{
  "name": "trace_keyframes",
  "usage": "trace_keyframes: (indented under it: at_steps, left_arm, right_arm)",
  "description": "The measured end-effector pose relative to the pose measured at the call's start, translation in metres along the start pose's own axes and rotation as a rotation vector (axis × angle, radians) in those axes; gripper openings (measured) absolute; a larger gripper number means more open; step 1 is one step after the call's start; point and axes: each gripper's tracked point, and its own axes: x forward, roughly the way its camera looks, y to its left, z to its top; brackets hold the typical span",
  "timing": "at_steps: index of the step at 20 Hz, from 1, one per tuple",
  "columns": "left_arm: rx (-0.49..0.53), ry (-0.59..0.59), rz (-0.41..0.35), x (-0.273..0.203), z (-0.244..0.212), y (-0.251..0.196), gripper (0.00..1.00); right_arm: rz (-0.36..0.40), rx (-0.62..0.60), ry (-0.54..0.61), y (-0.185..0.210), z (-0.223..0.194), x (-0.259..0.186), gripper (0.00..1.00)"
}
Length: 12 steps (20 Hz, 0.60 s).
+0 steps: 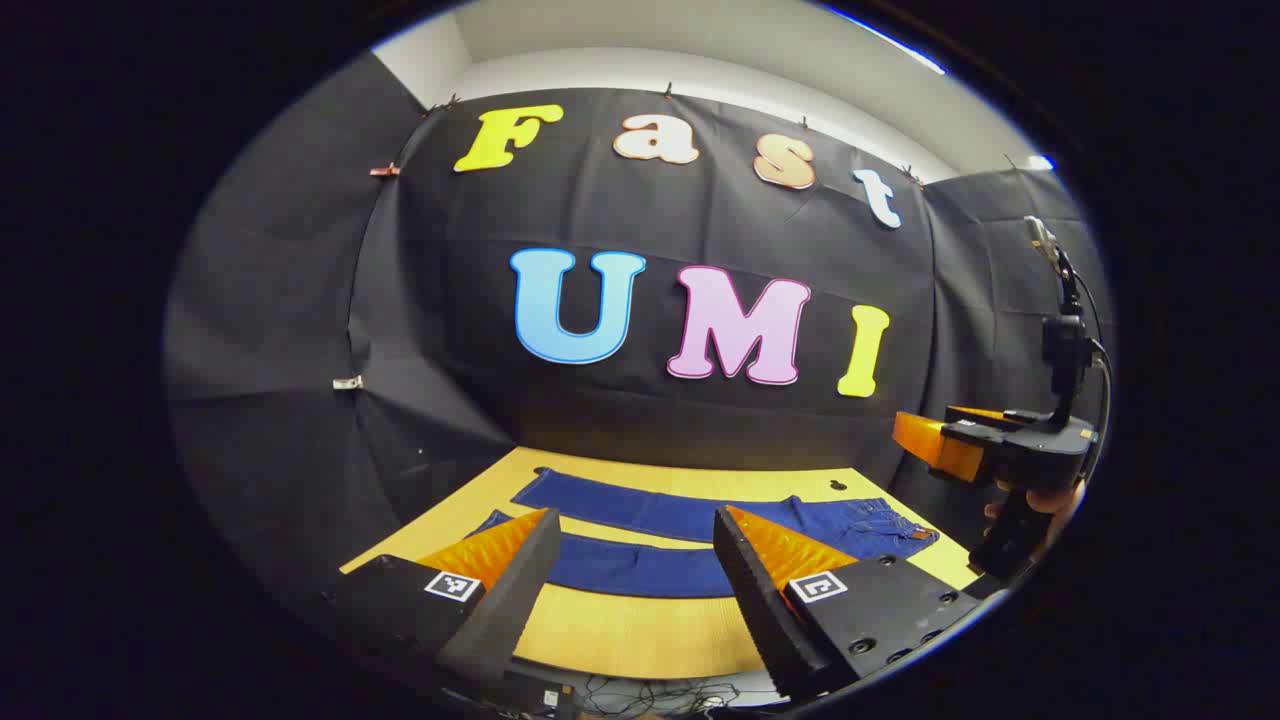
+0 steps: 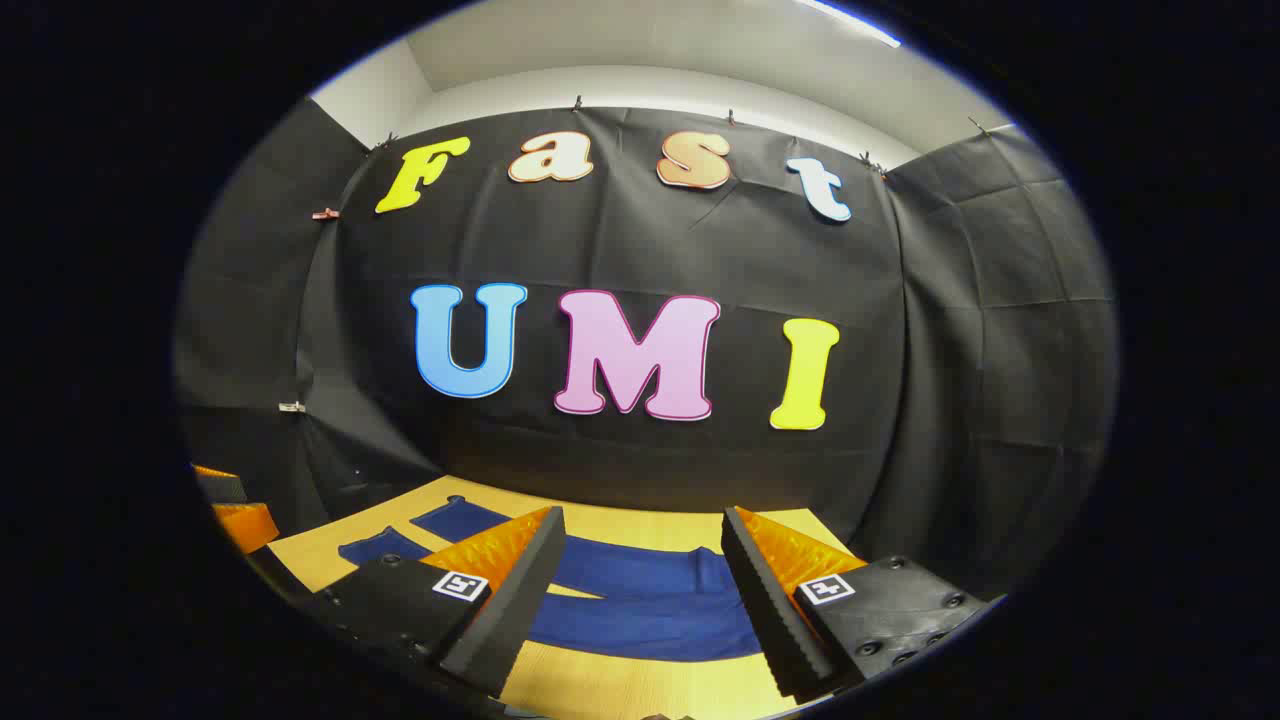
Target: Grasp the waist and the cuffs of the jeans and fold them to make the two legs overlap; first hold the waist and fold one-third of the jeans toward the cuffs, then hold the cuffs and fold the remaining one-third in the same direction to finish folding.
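Dark blue jeans (image 1: 650, 565) lie flat on the wooden table (image 1: 640, 635), their two legs spread apart. The waist (image 1: 885, 525) points right and the cuffs (image 1: 530, 490) left in the left gripper view. My left gripper (image 1: 635, 515) hovers open above the table's near side, holding nothing. Off to the right, the right gripper (image 1: 935, 445) is held by a hand (image 1: 1040, 500) near the waist end. In the right gripper view, my right gripper (image 2: 642, 512) is open over the jeans (image 2: 640, 600), well above the cloth.
The table's near edge (image 1: 640, 675) has cables hanging below it. Black cloth walls close in the table at the back and both sides. The left gripper's fingers (image 2: 235, 515) peek in at the far left of the right gripper view.
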Motion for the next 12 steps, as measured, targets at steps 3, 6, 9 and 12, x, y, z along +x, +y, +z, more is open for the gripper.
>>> trace_keyframes:
  at_steps: [3,6,9,12]
  left_arm:
    - [0.013,-0.046,-0.012,0.012,0.019,0.006,0.96]
    - [-0.01,-0.044,-0.038,0.034,0.024,0.005,0.96]
    - [-0.026,-0.027,-0.067,0.056,0.027,-0.004,0.96]
    - [-0.012,-0.007,-0.095,0.076,0.025,-0.013,0.96]
  right_arm:
    - [-0.014,0.011,-0.021,-0.003,0.011,-0.001,0.96]
    - [-0.062,0.009,-0.036,-0.018,0.013,0.0,0.96]
    - [-0.089,0.025,-0.001,-0.027,0.002,0.003,0.94]
    - [-0.124,0.034,0.021,-0.04,-0.006,0.01,0.96]
